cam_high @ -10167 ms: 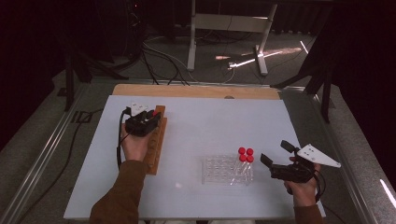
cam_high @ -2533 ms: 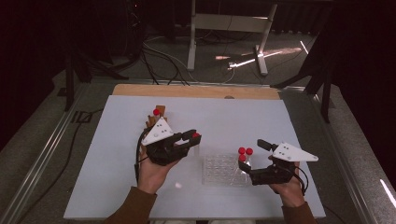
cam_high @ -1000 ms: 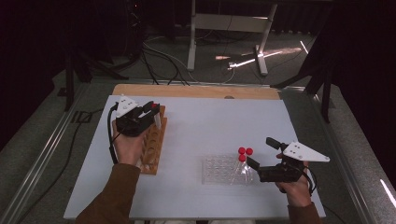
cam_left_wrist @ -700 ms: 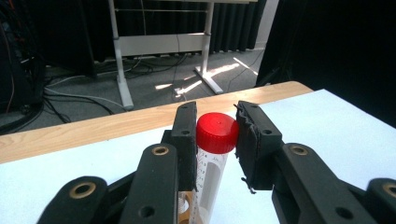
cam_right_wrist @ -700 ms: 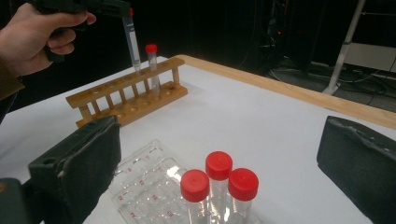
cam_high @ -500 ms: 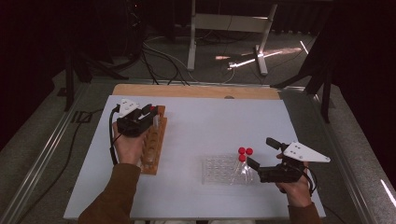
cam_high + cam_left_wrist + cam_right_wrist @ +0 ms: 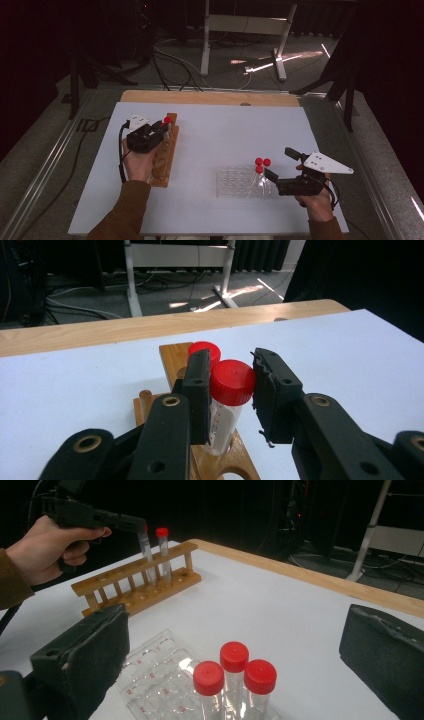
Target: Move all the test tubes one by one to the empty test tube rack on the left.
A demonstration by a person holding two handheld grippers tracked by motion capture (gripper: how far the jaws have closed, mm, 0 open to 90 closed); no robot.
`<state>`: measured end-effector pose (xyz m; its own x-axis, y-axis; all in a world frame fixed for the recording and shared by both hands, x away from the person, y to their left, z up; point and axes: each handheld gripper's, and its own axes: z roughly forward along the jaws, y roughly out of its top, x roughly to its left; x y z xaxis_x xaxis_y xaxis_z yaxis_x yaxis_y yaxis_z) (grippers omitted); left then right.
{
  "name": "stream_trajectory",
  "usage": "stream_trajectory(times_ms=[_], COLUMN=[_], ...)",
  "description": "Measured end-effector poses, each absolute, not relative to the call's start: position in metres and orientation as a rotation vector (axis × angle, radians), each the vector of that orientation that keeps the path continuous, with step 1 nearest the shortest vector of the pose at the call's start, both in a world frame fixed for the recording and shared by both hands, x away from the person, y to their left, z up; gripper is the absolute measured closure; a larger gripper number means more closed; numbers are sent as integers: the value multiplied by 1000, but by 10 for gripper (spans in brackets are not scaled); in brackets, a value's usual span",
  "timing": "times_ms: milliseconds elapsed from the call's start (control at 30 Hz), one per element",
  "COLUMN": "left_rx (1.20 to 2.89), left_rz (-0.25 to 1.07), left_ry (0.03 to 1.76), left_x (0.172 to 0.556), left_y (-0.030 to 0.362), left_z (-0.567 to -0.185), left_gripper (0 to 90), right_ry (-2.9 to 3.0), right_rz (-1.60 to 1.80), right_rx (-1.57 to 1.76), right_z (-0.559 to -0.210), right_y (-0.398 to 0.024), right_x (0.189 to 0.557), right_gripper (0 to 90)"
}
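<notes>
While clamped just under its red cap by the left gripper (image 7: 227, 390), a clear plastic tube (image 7: 223, 422) is held in the wooden rack (image 7: 164, 156) at the tabletop's left.
Light, stiff and slick; best gripped below the cap. Graduation marks are seen, unreadable. Right gripper (image 7: 235, 665) is spread wide, empty.

The high view looks forward and down over the whole table (image 7: 225, 125) from its near edge. Each gripper view sits low and close; both share the wooden rack (image 7: 172, 357) at the table's left edge.
</notes>
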<state>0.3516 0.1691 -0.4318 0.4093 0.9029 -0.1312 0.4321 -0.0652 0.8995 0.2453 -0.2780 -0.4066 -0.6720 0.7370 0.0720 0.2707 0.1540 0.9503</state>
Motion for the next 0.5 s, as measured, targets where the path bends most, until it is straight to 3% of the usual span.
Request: stream_trajectory(times_ms=[500], left_rx=[1716], left_rz=[594], left_ry=[1189], left_x=[353], left_y=[165], left_z=[-439], left_gripper=[704], right_ry=[2029], right_rz=[1537], right_rx=[959], right_z=[-407], right_y=[-278], right_x=[245], right_gripper=[0])
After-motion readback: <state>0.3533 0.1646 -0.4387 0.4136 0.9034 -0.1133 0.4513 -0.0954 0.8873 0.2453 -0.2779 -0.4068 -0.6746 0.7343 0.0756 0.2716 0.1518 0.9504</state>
